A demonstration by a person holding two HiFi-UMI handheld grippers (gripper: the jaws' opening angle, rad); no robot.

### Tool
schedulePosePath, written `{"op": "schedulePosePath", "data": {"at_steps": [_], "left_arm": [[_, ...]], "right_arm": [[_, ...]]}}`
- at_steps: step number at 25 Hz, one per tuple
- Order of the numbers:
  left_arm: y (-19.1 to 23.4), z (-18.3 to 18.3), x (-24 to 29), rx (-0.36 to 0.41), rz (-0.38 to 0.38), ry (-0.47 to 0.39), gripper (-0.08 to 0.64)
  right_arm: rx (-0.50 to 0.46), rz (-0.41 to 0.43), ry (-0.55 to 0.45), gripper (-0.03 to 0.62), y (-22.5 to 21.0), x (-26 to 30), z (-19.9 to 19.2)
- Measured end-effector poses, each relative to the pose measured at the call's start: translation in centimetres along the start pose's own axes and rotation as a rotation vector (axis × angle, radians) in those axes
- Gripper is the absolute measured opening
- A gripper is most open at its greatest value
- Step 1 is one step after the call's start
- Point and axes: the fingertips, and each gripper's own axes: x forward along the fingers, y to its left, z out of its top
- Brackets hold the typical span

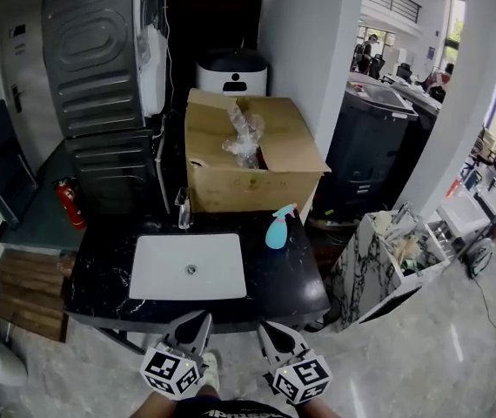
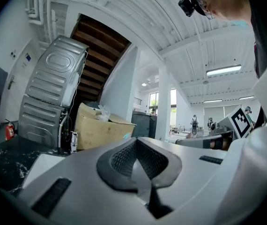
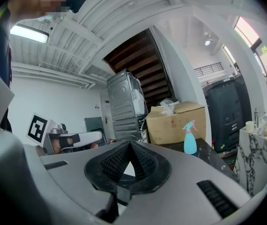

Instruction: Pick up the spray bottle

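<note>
Head view: the left claw [image 1: 197,322] and right claw [image 1: 270,329] hover at the near edge of the counter [image 1: 100,277], jaws together, holding nothing. The spray bottle [image 1: 277,227] stands upright well beyond the right claw, toward the far right corner, just before a cardboard box [image 1: 231,181] and right of the sink [image 1: 187,268].

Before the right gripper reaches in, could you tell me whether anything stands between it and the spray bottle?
Nothing visible does: only bare black countertop lies between the right gripper and the spray bottle.
</note>
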Motion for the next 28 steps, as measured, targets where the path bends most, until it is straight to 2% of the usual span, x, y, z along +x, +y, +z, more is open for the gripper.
{"op": "schedulePosePath", "data": {"at_steps": [8,18,23,28], "left_arm": [[6.4,1.8,6.8,0.003,-0.066,-0.009,0.014],[16.1,4.8,13.1,-0.012,-0.123,-0.029,0.014],[18.2,4.9,14.7,-0.012,-0.159,-0.03,0.014],[18.0,3.7,16.2,-0.051,-0.207,-0.014,0.014]], "right_arm": [[0.0,-0.041,-0.012,0.037,-3.7,8.4,2.8],[-0.016,-0.076,-0.071,0.037,-5.4,19.0,7.0],[-0.008,-0.102,-0.067,0.037,-5.5,21.3,6.8],[0.008,-0.131,-0.06,0.037,-6.7,21.9,6.5]]}}
